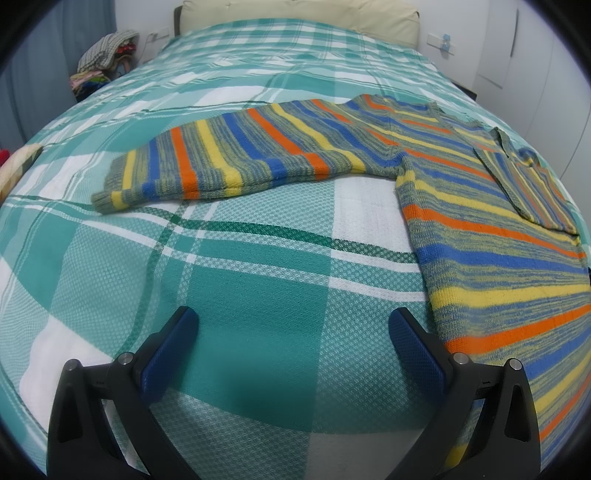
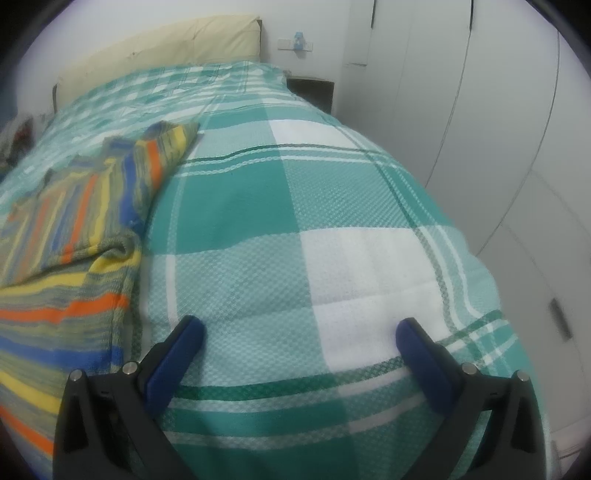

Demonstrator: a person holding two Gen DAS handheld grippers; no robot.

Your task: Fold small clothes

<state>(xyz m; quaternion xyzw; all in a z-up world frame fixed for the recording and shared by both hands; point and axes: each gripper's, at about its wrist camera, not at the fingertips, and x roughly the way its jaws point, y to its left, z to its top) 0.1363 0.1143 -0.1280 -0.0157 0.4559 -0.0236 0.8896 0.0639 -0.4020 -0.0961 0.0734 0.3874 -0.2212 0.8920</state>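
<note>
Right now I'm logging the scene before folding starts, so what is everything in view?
Striped knit sweater: one, orange, yellow, blue and grey-green; flat on the bed, one sleeve stretched out, the other folded over the body.
Checked bedspread: one, teal and white; covers the bed.
Padded headboard: one, cream; far end of the bed.
Pile of clothes: one, mixed colours; beside the bed's far corner.
Wardrobe doors: white; along the bed's other side.
Left gripper: black, blue pads, open, above the bedspread.
Right gripper: same, open, beside the sweater.
</note>
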